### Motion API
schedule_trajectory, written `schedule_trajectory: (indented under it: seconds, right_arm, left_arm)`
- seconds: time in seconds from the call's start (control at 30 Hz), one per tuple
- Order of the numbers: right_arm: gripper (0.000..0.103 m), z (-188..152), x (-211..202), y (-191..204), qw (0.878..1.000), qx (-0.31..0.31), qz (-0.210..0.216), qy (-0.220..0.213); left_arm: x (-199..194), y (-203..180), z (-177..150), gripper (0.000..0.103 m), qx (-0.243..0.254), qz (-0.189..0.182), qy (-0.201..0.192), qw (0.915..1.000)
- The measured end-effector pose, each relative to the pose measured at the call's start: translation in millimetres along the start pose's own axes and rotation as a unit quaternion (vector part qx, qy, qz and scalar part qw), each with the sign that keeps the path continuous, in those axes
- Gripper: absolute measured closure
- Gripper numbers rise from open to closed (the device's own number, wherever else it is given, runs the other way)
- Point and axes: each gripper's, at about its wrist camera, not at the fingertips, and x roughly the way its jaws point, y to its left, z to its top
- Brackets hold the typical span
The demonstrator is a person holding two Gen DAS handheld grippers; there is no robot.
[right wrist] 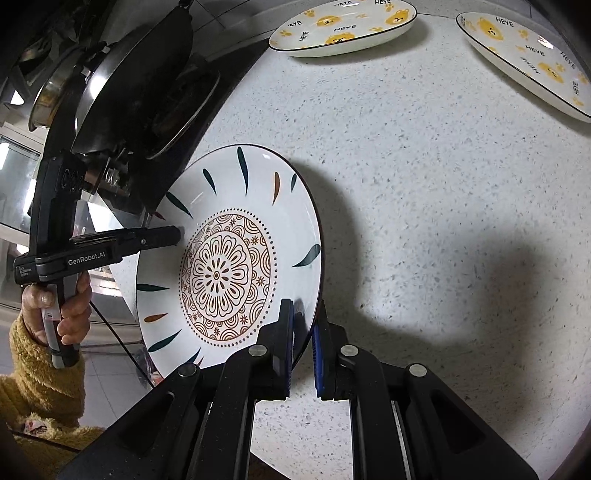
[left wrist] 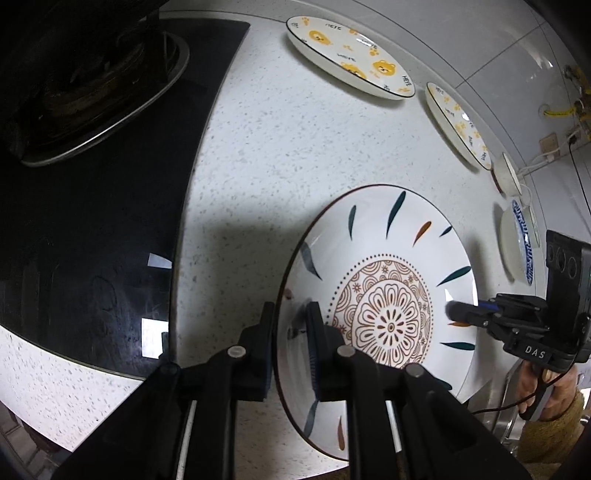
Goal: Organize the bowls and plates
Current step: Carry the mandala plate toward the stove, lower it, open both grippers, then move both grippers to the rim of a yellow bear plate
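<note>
A white plate with a brown mandala centre and leaf strokes (left wrist: 384, 280) (right wrist: 229, 266) is held tilted above the speckled counter. My left gripper (left wrist: 290, 317) is shut on its left rim. My right gripper (right wrist: 303, 325) is shut on the opposite rim; it also shows in the left wrist view (left wrist: 461, 314). The left gripper shows in the right wrist view (right wrist: 173, 234). Two white plates with yellow bear prints (left wrist: 347, 55) (left wrist: 458, 122) lie flat at the back, also in the right wrist view (right wrist: 343, 26) (right wrist: 528, 59).
A black glass hob (left wrist: 110, 221) with a dark pan (left wrist: 85, 74) fills the left. A small white bowl (left wrist: 511, 173) and a blue-rimmed bowl (left wrist: 521, 240) stand at the right near the wall. A cable and socket (left wrist: 550, 144) are on the tiles.
</note>
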Motion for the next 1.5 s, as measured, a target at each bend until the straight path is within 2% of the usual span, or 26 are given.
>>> schedule_trajectory:
  seconds: [0.2,0.3,0.4,0.43,0.53,0.63,0.7,0.83,0.87,0.9,0.93,1.07,1.13,1.2,1.3,1.5]
  right_arm:
    - [0.094,-4,-2,-2,1.0,-0.003,0.003,0.001]
    - [0.093,-5,-1,-1,1.0,-0.007,0.004,0.002]
    - [0.092,-4,-4,-1,1.0,-0.012,0.004,-0.001]
    - [0.092,-4,-6,-2,1.0,-0.016,0.002,-0.004]
    - [0.091,-2,-20,-6,1.0,-0.019,0.004,-0.019]
    - [0.083,2,-35,-13,0.999,-0.018,-0.002,-0.036]
    - [0.073,6,-48,-20,0.999,-0.017,-0.008,-0.05]
    - [0.059,19,-81,-39,0.996,-0.006,-0.022,-0.083]
    - [0.052,26,-90,-46,0.996,0.001,-0.018,-0.091]
    - [0.047,30,-95,-49,0.995,0.007,-0.027,-0.099]
    - [0.046,39,-102,-53,0.994,0.012,-0.023,-0.109]
    - [0.038,69,-103,-51,0.991,0.018,0.014,-0.129]
    - [0.035,88,-102,-53,0.99,0.028,0.034,-0.137]
    - [0.032,106,-96,-55,0.988,0.037,0.051,-0.142]
    - [0.032,132,-85,-60,0.986,0.053,0.059,-0.144]
    - [0.032,178,-54,-64,0.988,0.066,0.04,-0.134]
  left_arm:
    - [-2,-5,-3,0.087,0.024,0.013,-0.016,0.9995]
    - [-10,-7,-2,0.086,0.044,0.03,-0.048,0.9975]
    - [-20,-9,0,0.074,0.055,0.041,-0.062,0.9957]
    - [-23,-10,1,0.073,0.059,0.045,-0.065,0.9951]
    - [-35,-16,11,0.073,0.055,0.047,-0.072,0.9948]
    - [-44,-25,24,0.073,0.045,0.045,-0.078,0.9949]
    - [-49,-37,35,0.073,0.043,0.04,-0.084,0.9948]
    - [-52,-65,68,0.073,0.05,0.056,-0.094,0.9927]
    - [-51,-69,75,0.07,0.052,0.055,-0.094,0.9927]
    - [-51,-73,85,0.059,0.054,0.055,-0.094,0.9926]
    - [-49,-78,99,0.052,0.059,0.061,-0.094,0.992]
    - [-37,-83,143,0.051,0.056,0.071,-0.092,0.9915]
    - [-28,-79,167,0.043,0.052,0.079,-0.089,0.9915]
    - [-21,-75,183,0.041,0.049,0.089,-0.087,0.991]
    - [-6,-65,209,0.041,0.034,0.098,-0.078,0.9916]
    - [21,-53,240,0.041,0.024,0.122,-0.068,0.9899]
